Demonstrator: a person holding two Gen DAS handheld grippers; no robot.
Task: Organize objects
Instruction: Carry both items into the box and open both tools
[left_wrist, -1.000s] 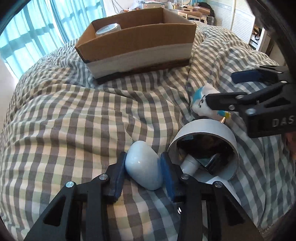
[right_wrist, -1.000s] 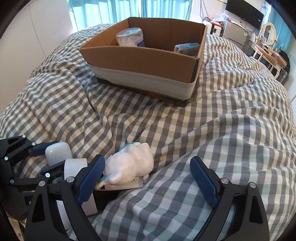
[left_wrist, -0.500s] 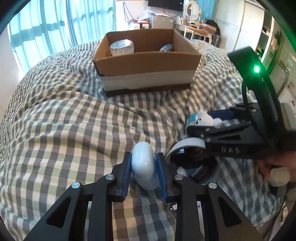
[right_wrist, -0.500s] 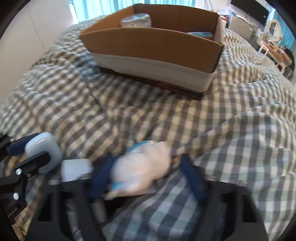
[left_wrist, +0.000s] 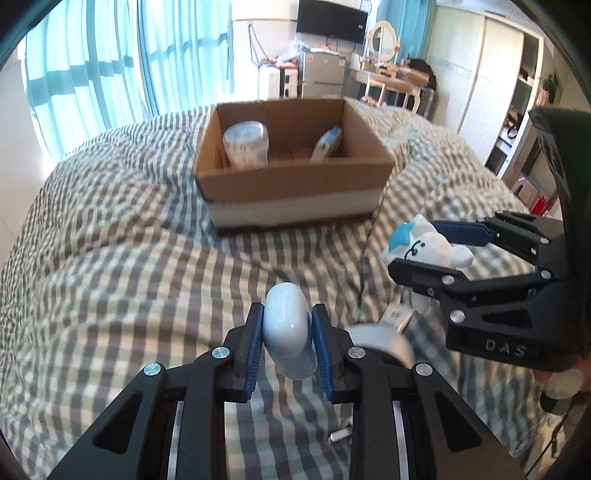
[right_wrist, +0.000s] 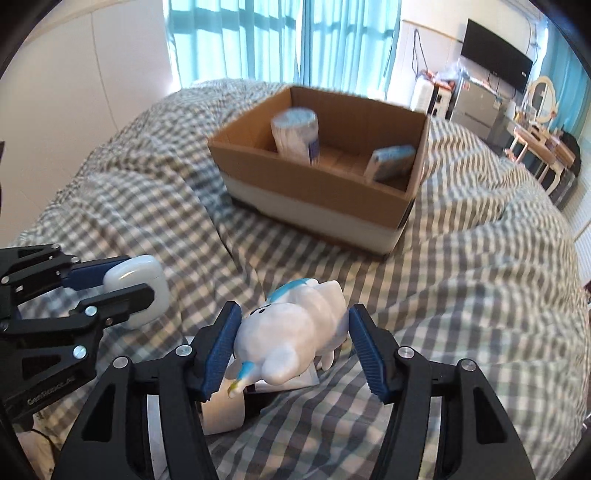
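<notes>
The left gripper (left_wrist: 287, 339) is clamped on a pale blue earbud case (left_wrist: 287, 332) above the checked bed (left_wrist: 110, 277). Beside it, the right gripper (right_wrist: 291, 343) pinches a white toy figure (right_wrist: 295, 328). Farther off, the cardboard box (left_wrist: 295, 173) holds a jar (left_wrist: 245, 144) and a blue packet (left_wrist: 327, 142).

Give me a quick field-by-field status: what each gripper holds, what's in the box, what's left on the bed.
left gripper: shut on pale blue earbud case, lifted off the bedspread
right gripper: shut on white plush toy, blue tuft on its head
cardboard box: ahead of both grippers, open top, on checked bedspread
box contents: clear round tub at left, blue-white packet leaning at right
left on bed: white cylinder below the grippers, partly hidden
</notes>
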